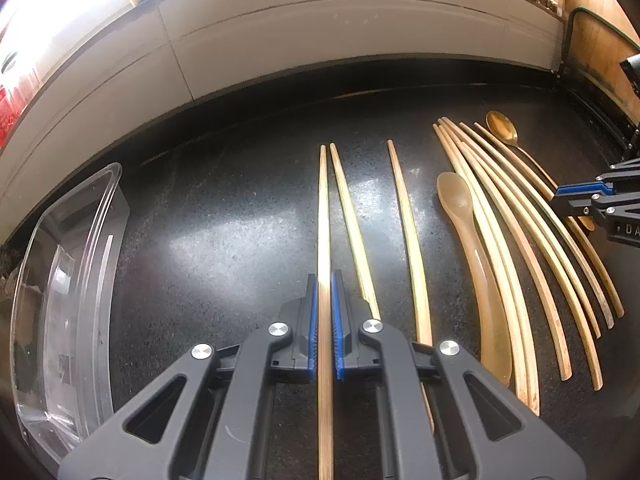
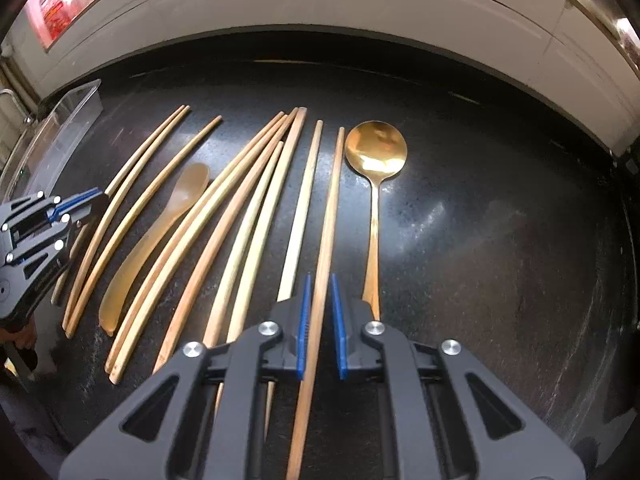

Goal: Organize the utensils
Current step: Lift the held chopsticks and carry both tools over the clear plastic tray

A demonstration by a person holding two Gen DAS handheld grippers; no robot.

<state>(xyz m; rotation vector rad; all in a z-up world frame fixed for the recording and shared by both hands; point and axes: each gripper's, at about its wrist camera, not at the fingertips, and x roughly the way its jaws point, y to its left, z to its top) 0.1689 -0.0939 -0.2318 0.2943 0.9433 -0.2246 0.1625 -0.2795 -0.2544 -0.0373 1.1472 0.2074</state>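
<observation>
Several bamboo chopsticks lie side by side on a black counter (image 1: 224, 216). My left gripper (image 1: 324, 280) is shut on one chopstick (image 1: 323, 208), its blue pads (image 1: 313, 320) pressed on both sides. My right gripper (image 2: 319, 284) straddles another chopstick (image 2: 328, 208); a narrow gap shows at the right pad (image 2: 338, 328). A gold metal spoon (image 2: 376, 148) lies just right of that chopstick. A tan horn spoon (image 2: 176, 208) lies among the chopsticks; it also shows in the left wrist view (image 1: 460, 208).
A clear plastic container (image 1: 52, 288) stands at the left of the counter and shows in the right wrist view (image 2: 60, 128) too. A white wall ledge (image 1: 320, 40) runs along the back. The right gripper (image 1: 592, 200) shows at the left view's right edge.
</observation>
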